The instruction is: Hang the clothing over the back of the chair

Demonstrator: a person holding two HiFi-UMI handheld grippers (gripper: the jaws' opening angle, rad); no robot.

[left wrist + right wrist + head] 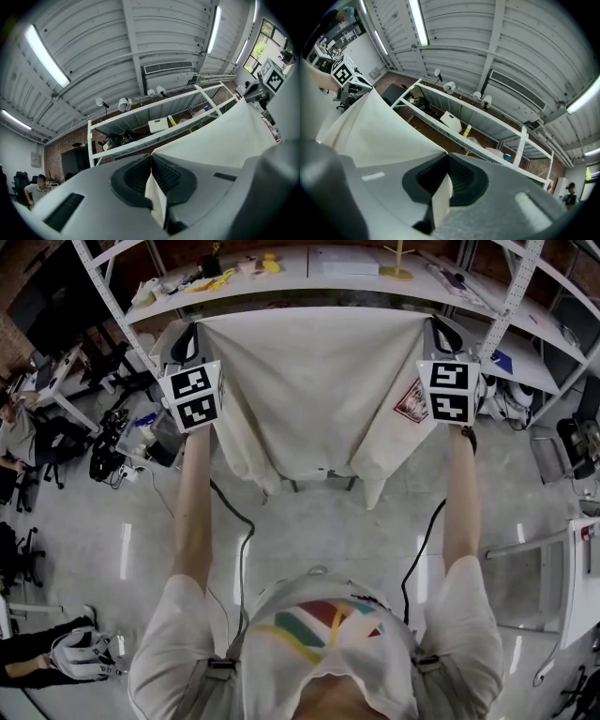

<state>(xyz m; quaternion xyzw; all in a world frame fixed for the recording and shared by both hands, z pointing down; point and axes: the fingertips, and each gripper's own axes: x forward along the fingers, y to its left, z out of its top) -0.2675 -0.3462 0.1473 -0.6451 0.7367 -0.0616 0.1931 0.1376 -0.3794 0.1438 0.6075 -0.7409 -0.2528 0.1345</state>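
Judged to be the carrying step, with the draping not yet done: cream shirt (314, 390) held up wide and flat in the air, pinched at one top corner by the left tool (190, 334) and at the other by the right tool (439, 334). Both tools clamped tight on a fold of the cloth, plain enough along the jaws in each gripper view. Hanging in front of the shelf rack (309, 277), hem well clear of the floor (309, 540), red-and-white patch (412, 401) toward the right side. Next, most likely: bring the top edge over the chair back, keep the cloth level between both tools, lower until part falls on each side, then let go. Hard to place the chair: hidden behind the spread cloth, with only some dark bars (323, 482) just under the hem, perhaps part of it, perhaps not. Cannot tell how near the chair back is. Nothing of the chair in either gripper view, only ceiling, rack and cloth.
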